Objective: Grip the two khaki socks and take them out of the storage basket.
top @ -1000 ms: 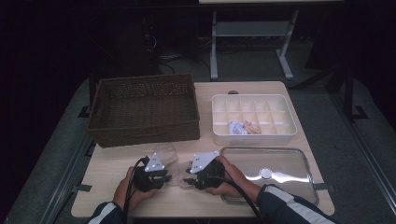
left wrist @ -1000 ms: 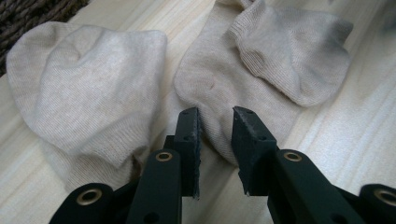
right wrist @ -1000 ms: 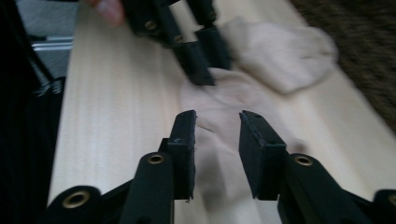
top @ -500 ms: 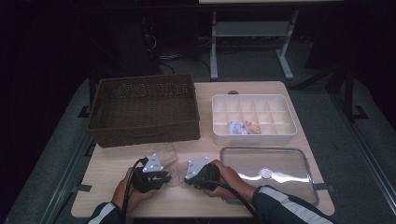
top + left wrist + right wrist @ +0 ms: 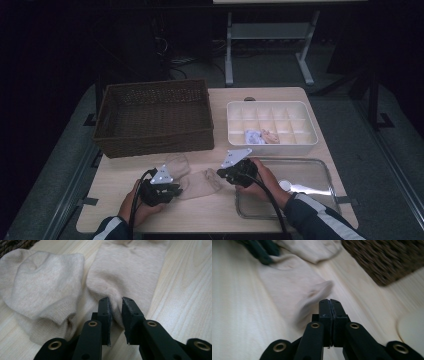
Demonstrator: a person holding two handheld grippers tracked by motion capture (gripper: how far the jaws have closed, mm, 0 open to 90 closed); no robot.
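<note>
On the pale wooden worktop (image 5: pixel 280 100), just in front of the brown wicker basket (image 5: pixel 155 117), lie two beige socks. One sock (image 5: pixel 200 184) stretches sideways between the two grippers; the other sock (image 5: pixel 176 165) lies bunched just beside it, closer to the basket's front wall. In the left gripper view the stretched sock (image 5: pixel 130 272) runs away from the jaws with the bunched sock (image 5: pixel 42 287) to its left, the two touching along their near edges. The left gripper (image 5: pixel 167 192) sits in front of the basket's front left part; its jaws stand narrow, with a fold of the stretched sock's end between them and the pads pressing on the cloth (image 5: pixel 115 308). The right gripper (image 5: pixel 223 174) is in front of the basket's right corner, at the sock's other end. Its jaws (image 5: pixel 329 306) have just been closing and now meet pad to pad; the blurred edge of the sock (image 5: pixel 294 287) reaches up to them, though whether any cloth is pinched I cannot tell. To the right of the basket stands a white divided tray (image 5: pixel 310 131), and in front of that lies a clear lid (image 5: pixel 320 172).
</note>
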